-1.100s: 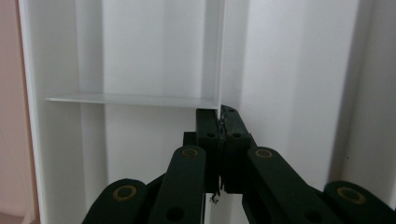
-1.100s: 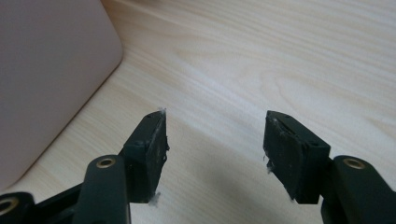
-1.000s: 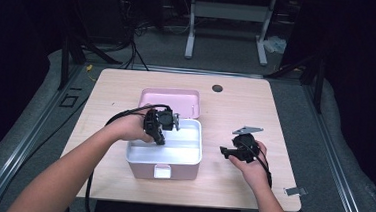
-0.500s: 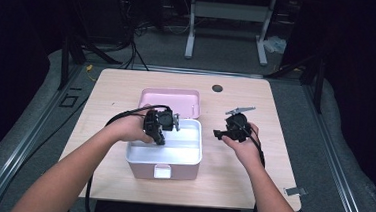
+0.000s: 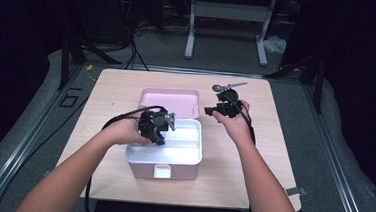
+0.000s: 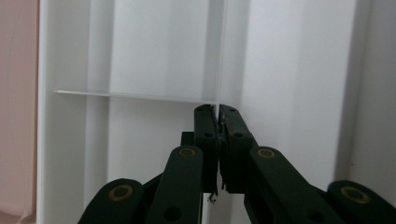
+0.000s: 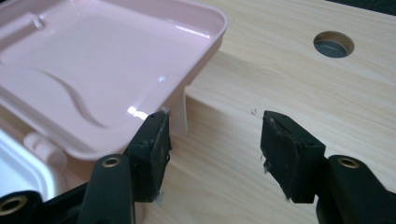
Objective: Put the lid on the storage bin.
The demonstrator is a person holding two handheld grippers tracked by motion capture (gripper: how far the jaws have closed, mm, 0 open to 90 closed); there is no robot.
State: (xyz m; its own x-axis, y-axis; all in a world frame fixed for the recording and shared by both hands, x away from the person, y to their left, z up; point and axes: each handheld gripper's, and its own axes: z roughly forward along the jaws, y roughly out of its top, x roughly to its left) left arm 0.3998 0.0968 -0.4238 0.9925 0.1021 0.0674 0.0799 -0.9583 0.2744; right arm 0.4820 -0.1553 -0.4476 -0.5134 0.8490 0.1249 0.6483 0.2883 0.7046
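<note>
A pink box stands open in the middle of the table, a white tray inside it and its pink lid lying back behind it. My left gripper reaches down into the tray. In the left gripper view this gripper is shut on a thin white divider of the tray. My right gripper hovers beside the lid's right corner with open jaws and nothing between them. In the right gripper view this gripper has its left jaw just below the lid and a white latch tab.
The light wooden table has a round cable hole near its far edge, behind the right hand. A black cable runs from the left gripper over the left forearm. Dark floor and stands surround the table.
The right hand has moved from the table right of the box up and toward the back, to the lid's right corner. The left hand has stayed in the tray.
</note>
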